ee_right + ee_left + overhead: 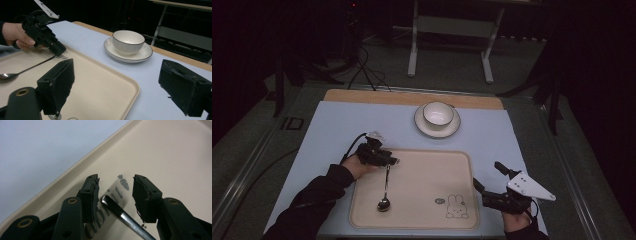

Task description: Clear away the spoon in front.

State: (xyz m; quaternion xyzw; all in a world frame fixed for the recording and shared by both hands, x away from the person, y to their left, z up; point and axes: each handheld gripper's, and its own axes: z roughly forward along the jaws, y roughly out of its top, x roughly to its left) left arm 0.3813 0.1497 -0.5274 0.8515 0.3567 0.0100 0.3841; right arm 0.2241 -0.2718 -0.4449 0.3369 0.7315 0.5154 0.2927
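A metal spoon (385, 187) lies on the cream tray (427, 170), bowl end toward the person, handle pointing away. My left gripper (388, 160) sits low over the handle's far end at the tray's upper left corner. In the left gripper view the handle tip (108, 201) lies between the open jaws of the gripper (115, 180), close beside the left pad (95, 192) and well apart from the right one. The right gripper view shows the spoon (30, 67) and the left gripper (58, 50) at its left. My right gripper (486, 174) rests wide open by the tray's right edge with nothing between its jaws (122, 82).
A white bowl (438, 113) stands on a saucer (437, 130) beyond the tray, on the pale blue mat (342, 125). A rabbit drawing (455, 206) marks the tray's near right corner. A wooden table edge (412, 97), cables and a white stand lie farther back.
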